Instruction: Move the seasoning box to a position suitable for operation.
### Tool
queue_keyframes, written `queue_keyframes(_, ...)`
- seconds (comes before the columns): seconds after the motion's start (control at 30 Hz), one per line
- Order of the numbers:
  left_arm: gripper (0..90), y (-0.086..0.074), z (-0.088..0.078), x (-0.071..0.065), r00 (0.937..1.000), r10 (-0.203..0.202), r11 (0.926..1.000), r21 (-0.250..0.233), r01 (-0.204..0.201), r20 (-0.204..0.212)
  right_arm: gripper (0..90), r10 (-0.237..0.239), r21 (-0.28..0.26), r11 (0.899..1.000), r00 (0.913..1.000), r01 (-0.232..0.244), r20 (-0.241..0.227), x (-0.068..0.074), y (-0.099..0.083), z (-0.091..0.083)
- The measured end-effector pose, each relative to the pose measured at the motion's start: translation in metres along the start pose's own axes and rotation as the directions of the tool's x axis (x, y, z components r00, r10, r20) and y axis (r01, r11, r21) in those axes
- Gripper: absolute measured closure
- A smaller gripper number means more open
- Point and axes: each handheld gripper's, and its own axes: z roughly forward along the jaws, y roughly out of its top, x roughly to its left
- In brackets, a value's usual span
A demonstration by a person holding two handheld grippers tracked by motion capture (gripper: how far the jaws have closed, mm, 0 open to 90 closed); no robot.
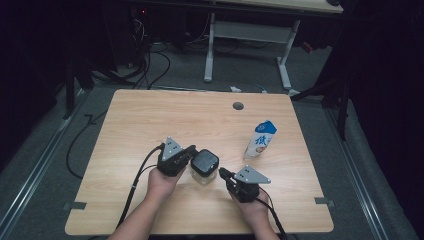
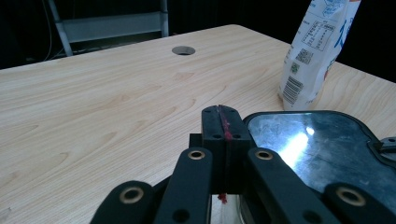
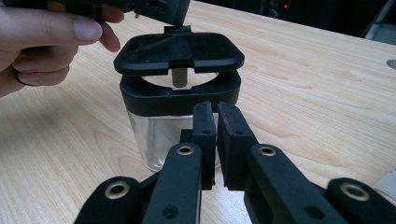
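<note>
The left gripper [image 1: 192,153] sits just to the left of the clear jar [image 1: 204,175] near the table's front edge, its jaws pressed fully together; in the left gripper view the two black pads meet flush, with a thin red line along the seam, and the jar's glossy black lid [image 2: 322,149] lies right beside them on the right. From the right gripper view the left gripper's tip meets the far edge of that lid [image 3: 180,52], which sits raised and slightly tilted above the jar's black collar [image 3: 180,98]; whether the tip is pinching the rim or only touching it cannot be told. A black stem shows in the gap between lid and collar. The right gripper [image 1: 223,173] lies just to the right of the jar, pointing at it, its jaws nearly together with only a narrow slit between the pads and nothing in them; its tip stands close before the jar's glass wall [image 3: 154,137] below the collar, and contact is not clear. A blue and white milk carton [image 1: 260,139] stands upright beyond the jar to its right, apart from it. Farther beyond the jar, a round cable hole [image 1: 238,106] sits near the far edge of the wooden table [image 1: 140,125].
</note>
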Motion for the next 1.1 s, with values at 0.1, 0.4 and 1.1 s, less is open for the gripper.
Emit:
queue_keyframes(0.1,90.0,0.000,0.000,0.000,1.0000,-0.001,1.0000,0.001,0.001,-0.001,86.1,0.001,-0.005,1.000,1.0000,-0.001,-0.003,0.000,0.001,0.000)
queue_keyframes(0.4,90.0,0.000,0.000,0.001,1.0000,-0.003,1.0000,0.002,0.003,-0.001,90.0,-0.017,-0.013,1.000,0.9998,0.017,-0.006,0.002,0.012,0.002)
queue_keyframes(1.1,90.0,-0.005,-0.025,0.005,0.9997,-0.005,0.9999,-0.013,0.004,-0.023,89.9,-0.026,-0.023,0.999,0.9996,0.026,-0.013,0.001,0.027,0.012)
